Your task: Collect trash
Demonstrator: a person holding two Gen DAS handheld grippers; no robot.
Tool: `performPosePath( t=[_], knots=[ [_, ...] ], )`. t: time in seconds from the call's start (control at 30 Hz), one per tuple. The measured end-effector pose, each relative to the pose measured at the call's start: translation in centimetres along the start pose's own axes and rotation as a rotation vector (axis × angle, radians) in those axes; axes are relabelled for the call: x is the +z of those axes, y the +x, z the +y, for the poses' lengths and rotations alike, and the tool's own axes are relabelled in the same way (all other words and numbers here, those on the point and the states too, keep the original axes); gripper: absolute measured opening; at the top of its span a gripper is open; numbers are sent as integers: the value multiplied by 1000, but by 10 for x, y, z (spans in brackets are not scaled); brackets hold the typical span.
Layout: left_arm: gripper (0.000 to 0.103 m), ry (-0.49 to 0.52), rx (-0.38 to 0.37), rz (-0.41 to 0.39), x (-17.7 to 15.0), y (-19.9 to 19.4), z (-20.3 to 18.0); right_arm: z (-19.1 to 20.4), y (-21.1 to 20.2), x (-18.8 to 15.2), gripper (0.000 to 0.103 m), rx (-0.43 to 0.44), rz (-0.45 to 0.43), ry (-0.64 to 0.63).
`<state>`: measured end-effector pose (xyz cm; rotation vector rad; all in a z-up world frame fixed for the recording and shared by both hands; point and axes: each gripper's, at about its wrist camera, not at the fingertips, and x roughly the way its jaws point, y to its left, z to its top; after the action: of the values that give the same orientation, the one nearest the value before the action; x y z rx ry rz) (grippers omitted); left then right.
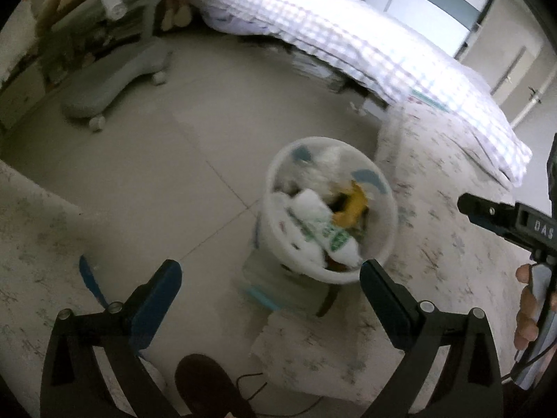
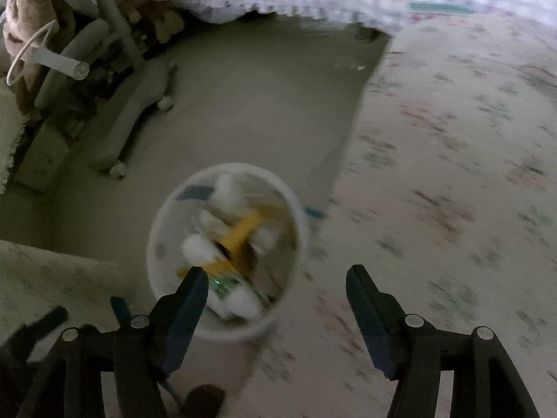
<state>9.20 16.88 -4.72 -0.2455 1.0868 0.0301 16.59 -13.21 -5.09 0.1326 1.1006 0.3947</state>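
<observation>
The left gripper [image 1: 271, 292] hangs with its blue-padded jaws spread wide and nothing between them, and the right gripper [image 2: 276, 299] is likewise agape and empty.

The round white plastic trash bin [image 1: 383, 244] sits just ahead of and below both. In the left wrist view it lies between the fingertips, a little toward the right one. In the right wrist view it lies under the left fingertip, so the right gripper appears slightly nearer.

The bin is upright, mouth up, and already crammed with white crumpled paper [image 1: 310, 205] and a yellow wrapper [image 1: 353, 205].

It stands on grey floor tile [image 1: 156, 174] at the edge of a pale speckled mat [image 2: 452, 174]. Beyond are a checked bedspread [image 1: 365, 38] and a grey wheeled chair base [image 1: 104, 83].
</observation>
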Motion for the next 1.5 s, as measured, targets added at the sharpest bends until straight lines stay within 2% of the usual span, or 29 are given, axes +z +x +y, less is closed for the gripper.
performPosePath(
  t=[0.17, 0.3, 0.47, 0.57, 0.67, 0.8, 1.27, 1.5],
  knots=[
    [103, 66, -13, -21, -15, -23, -35, -28, -48, -33, 78, -74, -57, 6],
    [103, 103, 0, -73, -31, -52, -64, -49, -89, -69, 82, -140, -118, 42],
    [103, 173, 36, -134, -54, -81, -99, -53, -131, -110, 85, -239, -219, 44],
    [103, 181, 33, -169, -67, -95, -111, -54, -148, -128, 96, -272, -292, 44],
    [103, 167, 58, -202, -81, -103, -116, -58, -157, -140, 97, -332, -348, 44],
    [103, 178, 68, -197, -87, -101, -124, -62, -161, -145, 97, -381, -386, 36],
    [103, 219, 93, -197, -93, -94, -137, -80, -139, -148, 97, -354, -326, 83],
    [103, 222, 97, -197, -94, -93, -136, -80, -139, -148, 97, -353, -325, 85]
  ],
)
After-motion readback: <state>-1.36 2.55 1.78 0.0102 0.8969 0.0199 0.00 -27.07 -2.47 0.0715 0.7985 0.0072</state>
